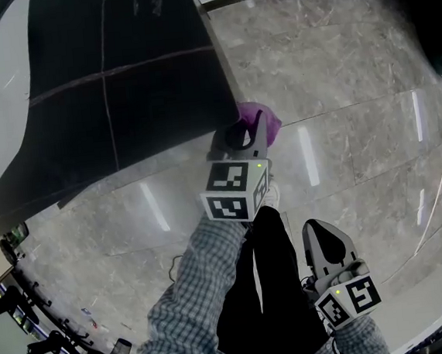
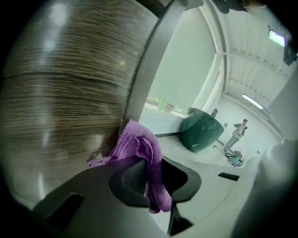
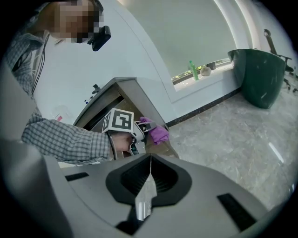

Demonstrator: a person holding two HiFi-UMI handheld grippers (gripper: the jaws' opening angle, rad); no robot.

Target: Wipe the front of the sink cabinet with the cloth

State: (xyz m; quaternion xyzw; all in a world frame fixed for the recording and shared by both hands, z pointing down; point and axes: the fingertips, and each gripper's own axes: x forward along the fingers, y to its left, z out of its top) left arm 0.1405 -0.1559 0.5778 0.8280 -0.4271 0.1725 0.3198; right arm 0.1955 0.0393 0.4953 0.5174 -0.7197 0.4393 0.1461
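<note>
1. Floor: polished grey stone slabs with pale veining, thin joints and streaks of reflected light. It fills most of the head view.

2. Sink cabinet: dark panels split by thin seams in the head view. In the left gripper view its front shows a horizontal wood grain, with a grey strip along the edge. No readable lettering shows on it.

3. Green bin: dark green with a tapered wall. It stands on the floor by the white wall, well apart from the cabinet, and also shows in the left gripper view.

4. Checked sleeve: grey-and-white plaid on the person's left arm, which reaches toward the cabinet.

5. Left gripper: grey body carrying a cube with black-and-white square markers and a small green light. Its jaws are clamped on the cloth, with a fold hanging down between them in the left gripper view. It is held up at the cabinet's edge and also shows in the right gripper view.

6. Right gripper: the same build, with a marker cube at the wrist end. Its jaws are closed together with nothing between them. It is held low beside the person's leg over the floor, well apart from the cabinet.

7. Cloth: purple knit, bunched. It is gripped by the left gripper and pressed against the cabinet front just beside the grey edge strip. From the right gripper view it juts past the jaw tips.

8. Green bottle: upright on the window ledge. Any label is too small to read.
</note>
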